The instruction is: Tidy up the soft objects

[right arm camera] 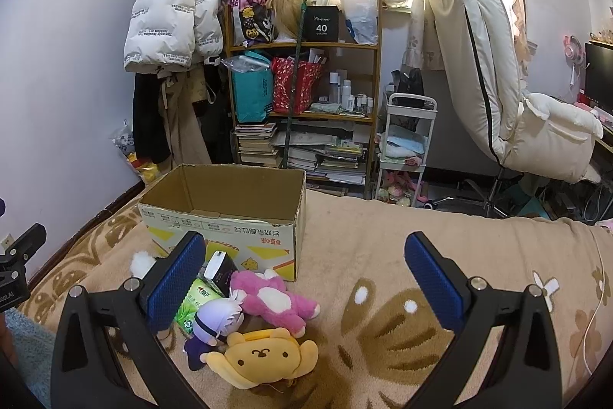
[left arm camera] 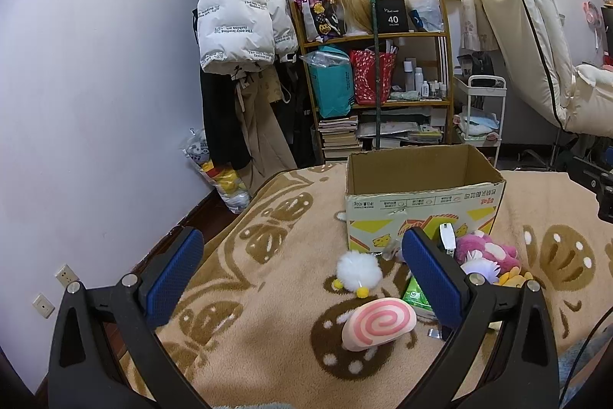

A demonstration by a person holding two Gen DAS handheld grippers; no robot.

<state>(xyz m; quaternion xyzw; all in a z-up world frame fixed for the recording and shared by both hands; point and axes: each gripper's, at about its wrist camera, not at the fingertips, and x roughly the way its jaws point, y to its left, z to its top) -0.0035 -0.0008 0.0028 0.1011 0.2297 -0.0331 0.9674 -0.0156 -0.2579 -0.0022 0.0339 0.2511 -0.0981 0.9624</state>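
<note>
A fuzzy beige blanket (right arm camera: pixel 383 248) with brown patterns was spread over the bed, and an open cardboard box (right arm camera: pixel 230 213) was placed on it. Before the box, a pink plush (right arm camera: pixel 272 298), a yellow plush (right arm camera: pixel 264 355) and a round swirl cushion (left arm camera: pixel 379 322) were laid. Both left tongs (left arm camera: pixel 302 278) and right tongs (right arm camera: pixel 306 278) were held wide, with nothing gripped.

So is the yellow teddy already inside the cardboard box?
No, the yellow plush lies on the blanket in front of the cardboard box, beside the pink plush, and the box looks empty.
</note>
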